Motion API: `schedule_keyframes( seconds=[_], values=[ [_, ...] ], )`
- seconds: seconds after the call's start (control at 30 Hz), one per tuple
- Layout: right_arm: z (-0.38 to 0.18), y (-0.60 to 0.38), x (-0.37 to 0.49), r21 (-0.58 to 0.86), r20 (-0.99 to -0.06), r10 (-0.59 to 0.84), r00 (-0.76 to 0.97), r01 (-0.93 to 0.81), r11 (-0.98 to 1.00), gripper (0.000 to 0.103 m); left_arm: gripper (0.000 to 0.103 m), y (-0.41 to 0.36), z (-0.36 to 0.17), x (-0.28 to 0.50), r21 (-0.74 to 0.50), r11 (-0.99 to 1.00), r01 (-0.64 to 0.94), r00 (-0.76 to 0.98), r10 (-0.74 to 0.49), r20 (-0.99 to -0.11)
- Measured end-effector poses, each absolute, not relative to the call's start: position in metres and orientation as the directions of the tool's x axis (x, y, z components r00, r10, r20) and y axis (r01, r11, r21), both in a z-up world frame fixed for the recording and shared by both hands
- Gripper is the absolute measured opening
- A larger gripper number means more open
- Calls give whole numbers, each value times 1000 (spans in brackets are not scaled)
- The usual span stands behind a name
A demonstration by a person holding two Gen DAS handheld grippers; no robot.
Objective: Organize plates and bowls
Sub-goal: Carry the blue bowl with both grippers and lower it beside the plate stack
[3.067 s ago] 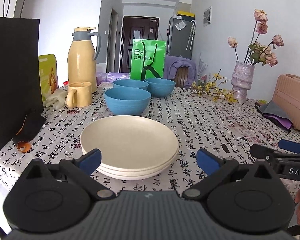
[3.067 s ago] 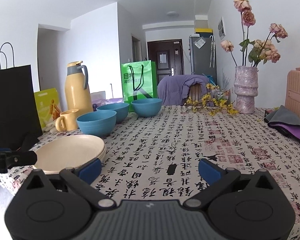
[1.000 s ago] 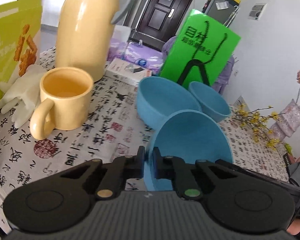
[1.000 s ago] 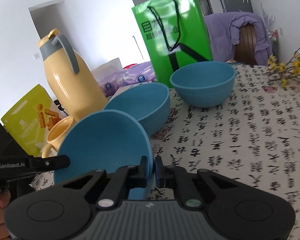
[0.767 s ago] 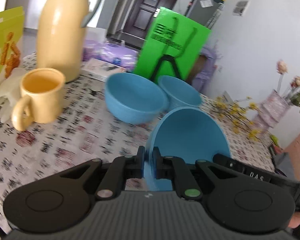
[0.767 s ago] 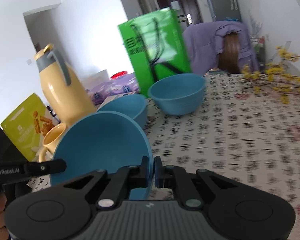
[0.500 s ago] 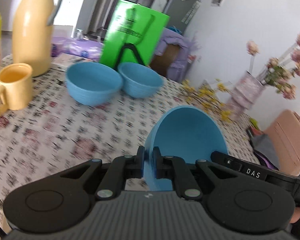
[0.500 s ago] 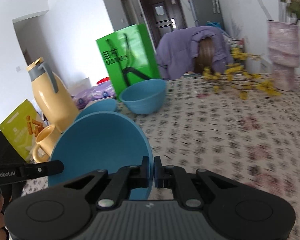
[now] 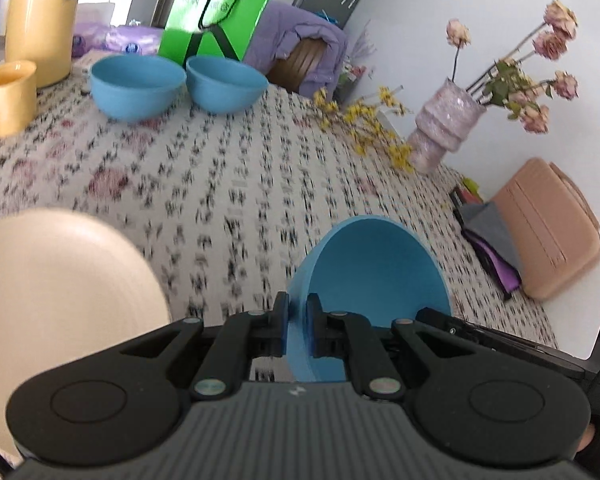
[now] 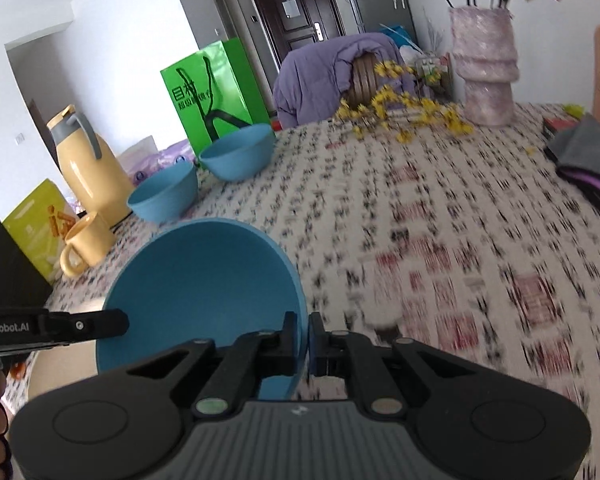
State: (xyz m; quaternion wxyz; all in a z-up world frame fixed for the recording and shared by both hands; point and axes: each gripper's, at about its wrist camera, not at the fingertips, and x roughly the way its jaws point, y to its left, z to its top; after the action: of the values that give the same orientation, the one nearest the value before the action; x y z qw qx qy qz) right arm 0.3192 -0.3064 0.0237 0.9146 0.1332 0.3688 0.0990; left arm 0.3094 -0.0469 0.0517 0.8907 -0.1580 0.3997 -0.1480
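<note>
left hand-held gripper (image 9: 297,322) clamped tight, right hand-held gripper (image 10: 303,338) likewise

The left gripper (image 9: 297,322) has its jaws clamped on the rim of a blue bowl (image 9: 374,268), which is tilted with its opening facing right. A cream plate (image 9: 60,300) lies at lower left on the patterned surface (image 9: 260,168). Two more blue bowls (image 9: 178,82) sit side by side far back, near a yellow mug (image 9: 6,102).

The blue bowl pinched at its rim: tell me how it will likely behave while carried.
The blue bowl looks rigid: its rim shows no bend where the right hand-held gripper and the left hand-held gripper clamp it. It probably is light, being thin-walled. Its smooth wall, held tilted, might slip or pivot.
</note>
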Motion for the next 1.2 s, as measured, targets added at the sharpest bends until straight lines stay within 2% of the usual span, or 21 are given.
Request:
schedule_keyframes(
  seconds=[0.3,0.6,0.73,0.87,0.97,1.0,1.03,1.1,1.17,1.2],
  values=[
    [1,-307,272,344,-668,300,681,-75,936,7,9,-41,26,278,-420,901,109,586,-400,-705],
    [2,-306,270,346,-656,298,694,-75,935,10,8,-40,21,282,-420,902,96,590,-392,-706],
    [2,-305,276,343,-649,293,702,-73,936,15,9,-41,23,285,-417,902,110,610,-393,-689],
    [7,-303,280,319,-639,283,716,-88,944,15,12,-40,31,285,-388,911,144,642,-384,-663],
    [13,-302,279,295,-622,269,736,-98,951,22,27,-40,38,281,-364,917,164,669,-374,-642],
    [15,-303,278,291,-612,267,745,-102,951,32,37,-40,40,278,-353,920,170,682,-368,-632],
    [18,-303,276,288,-602,265,754,-104,952,44,42,-41,43,275,-336,925,177,696,-359,-622],
    [21,-304,271,272,-586,251,771,-104,957,55,47,-43,48,267,-280,940,192,727,-328,-603],
    [24,-303,264,251,-571,234,787,-104,962,60,60,-44,53,257,-226,952,205,755,-300,-583],
    [24,-303,260,244,-565,228,793,-104,964,66,68,-44,55,251,-207,956,208,767,-291,-572]
  ],
)
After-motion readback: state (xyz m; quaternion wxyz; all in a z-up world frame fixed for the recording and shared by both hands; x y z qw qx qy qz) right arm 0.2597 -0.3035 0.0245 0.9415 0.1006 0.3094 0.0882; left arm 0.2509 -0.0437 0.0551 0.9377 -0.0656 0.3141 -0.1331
